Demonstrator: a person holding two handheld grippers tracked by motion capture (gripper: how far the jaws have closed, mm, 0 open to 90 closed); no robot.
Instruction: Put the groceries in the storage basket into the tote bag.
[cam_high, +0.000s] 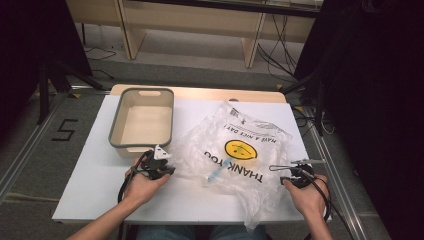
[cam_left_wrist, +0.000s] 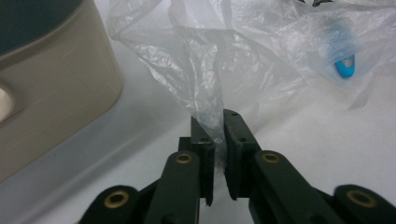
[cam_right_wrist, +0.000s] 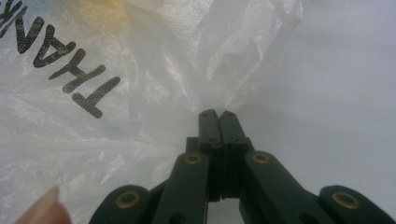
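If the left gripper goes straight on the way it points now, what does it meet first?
The left gripper is shut on a fold of the bag; going on, it pushes into more of the bag, probably toward the blue thing inside.

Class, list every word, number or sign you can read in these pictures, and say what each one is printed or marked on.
"THANK YOU": black letters on the clear crinkled plastic bag, under its yellow smiley face.
"HAVE A NICE DAY!": smaller black line on that bag, above the face.
"5": black mark on the grey floor.
Small print near the bag's top edge: too small to read.
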